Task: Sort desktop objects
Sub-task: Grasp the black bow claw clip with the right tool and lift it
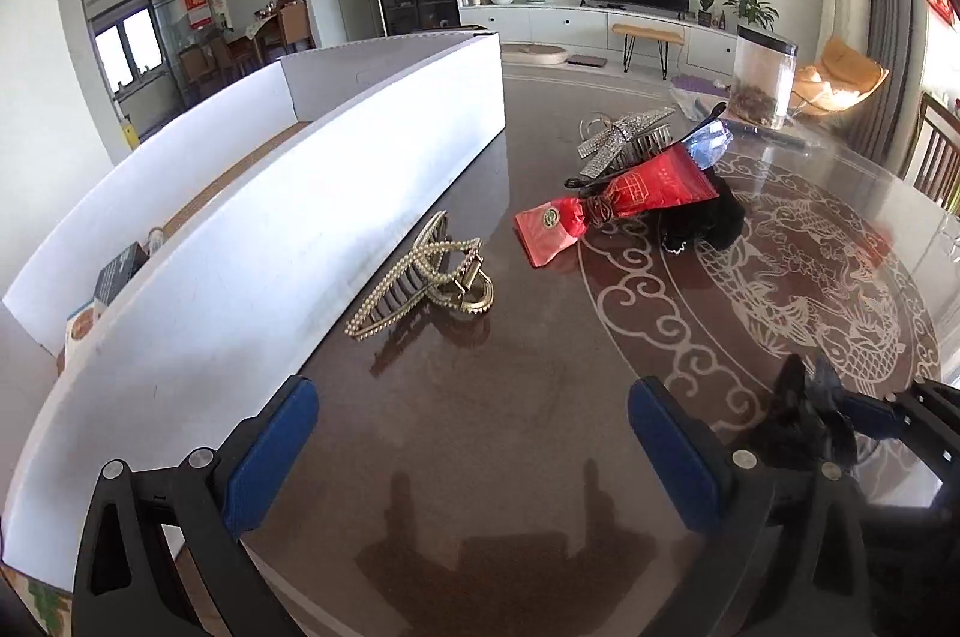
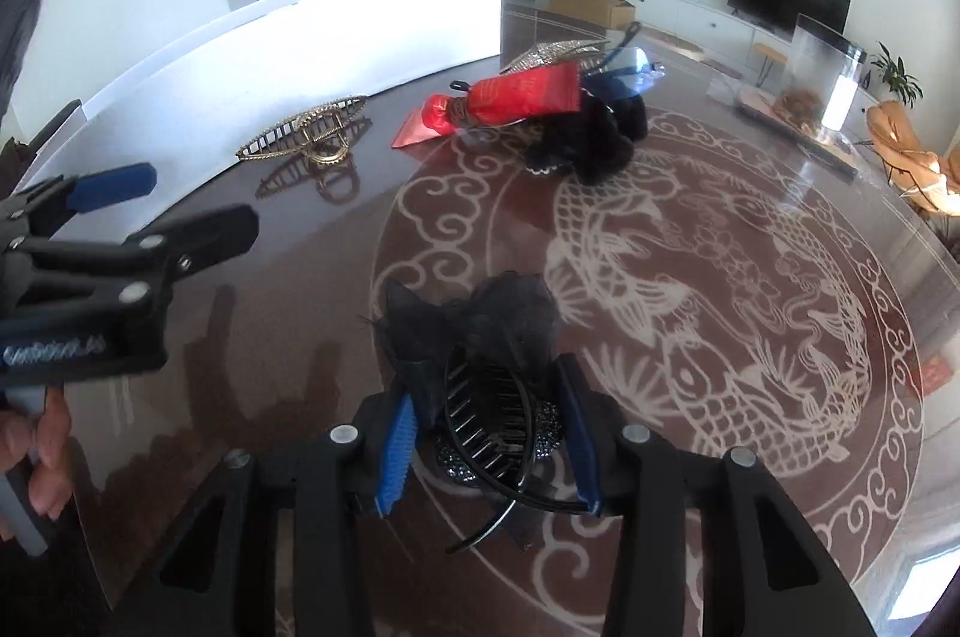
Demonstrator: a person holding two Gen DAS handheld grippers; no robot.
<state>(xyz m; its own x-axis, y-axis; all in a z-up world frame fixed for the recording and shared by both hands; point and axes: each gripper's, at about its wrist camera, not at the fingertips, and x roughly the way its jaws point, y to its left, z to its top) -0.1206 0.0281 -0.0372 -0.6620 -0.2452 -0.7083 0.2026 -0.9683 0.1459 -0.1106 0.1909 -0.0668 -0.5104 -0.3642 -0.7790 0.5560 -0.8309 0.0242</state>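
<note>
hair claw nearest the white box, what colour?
Gold, with pearl-like beads, the hair claw; clearest in the left wrist view.

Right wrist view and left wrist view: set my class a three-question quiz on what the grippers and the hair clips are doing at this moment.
1. True or false: the left gripper holds the gold pearl clip.
2. What is between the pads of the right gripper?
A. red tube
B. black hair clip
C. nothing
3. What does the gold pearl clip lie beside?

Key:
1. False; its jaws stand open and empty.
2. B, the black hair clip.
3. The white box.
</note>
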